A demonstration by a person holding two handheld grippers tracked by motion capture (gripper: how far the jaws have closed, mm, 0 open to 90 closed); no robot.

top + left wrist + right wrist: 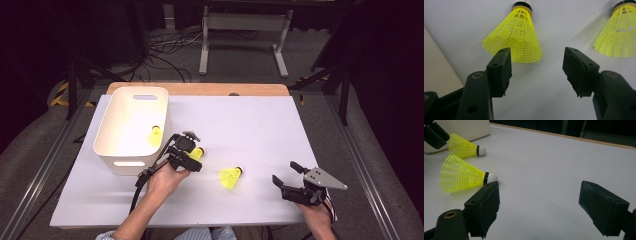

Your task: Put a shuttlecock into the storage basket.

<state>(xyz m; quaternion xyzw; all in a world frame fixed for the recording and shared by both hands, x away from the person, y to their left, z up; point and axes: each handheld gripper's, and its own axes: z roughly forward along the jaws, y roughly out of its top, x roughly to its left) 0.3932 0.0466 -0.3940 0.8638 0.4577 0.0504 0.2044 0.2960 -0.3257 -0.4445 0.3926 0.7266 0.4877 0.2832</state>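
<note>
Shuttlecocks are going into the white bin (131, 131) at the tabletop's (260, 125) left: one yellow shuttlecock (155, 136) already lies inside it, against the near right wall. Two are left on the white surface. The nearer shuttlecock (517, 35) lies on its side just right of the bin, right under the left tongs (186, 159). In the left gripper view those tongs (536, 68) are spread, the jaws on either side of the skirt's rim and not yet touching it, so nothing is gripped. The other shuttlecock (230, 177) lies near mid-table, well apart from the bin, cork pointing away from the person. The right tongs (285, 175) rest released at the near right edge, empty, aimed toward it. By my judgement about a third of the job is done: the grab under the left hand comes next, then the middle one.
</note>
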